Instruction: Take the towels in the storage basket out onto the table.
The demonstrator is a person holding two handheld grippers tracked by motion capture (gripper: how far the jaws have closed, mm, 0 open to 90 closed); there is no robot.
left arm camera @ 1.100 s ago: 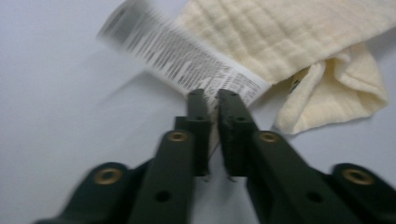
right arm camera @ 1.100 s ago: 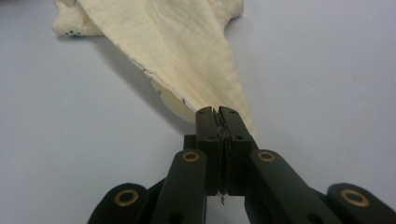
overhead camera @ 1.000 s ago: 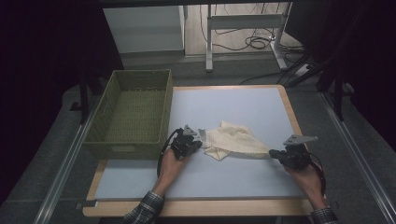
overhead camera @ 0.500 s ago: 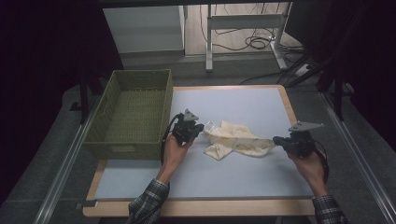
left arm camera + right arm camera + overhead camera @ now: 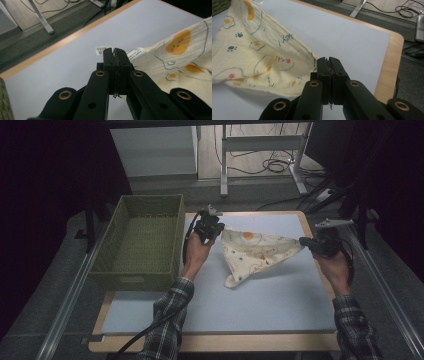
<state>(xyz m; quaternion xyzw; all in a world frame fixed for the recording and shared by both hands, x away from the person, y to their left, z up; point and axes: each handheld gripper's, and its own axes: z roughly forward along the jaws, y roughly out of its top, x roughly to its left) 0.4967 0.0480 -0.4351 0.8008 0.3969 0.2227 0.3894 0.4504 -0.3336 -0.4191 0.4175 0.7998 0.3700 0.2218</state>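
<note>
Left gripper point(image 5: 220, 227) is clamped on 1 corner of the cream printed cloth point(image 5: 252, 252), and in the left gripper view its jaws meet with the fabric edge pinched between them, 2 white care labels point(image 5: 135, 53) sticking out just past the tips; the print on the labels is too small to read. Right gripper point(image 5: 306, 241) is clamped on the opposite corner, and in the right gripper view point(image 5: 328, 62) the cloth's corner vanishes between the closed jaws, so how much fabric sits inside cannot be told. Between the 2 grips the cloth is stretched above the pale blue table mat point(image 5: 270, 305), sagging into a point whose tip seems to touch the mat, though that is hard to judge from above. Fried-egg and paw-print figures show on the cloth point(image 5: 249, 50), but folds hide part of the pattern. At the mat's left stands a green woven basket point(image 5: 131, 270). Both plaid sleeves are cut off at the bottom edge.
</note>
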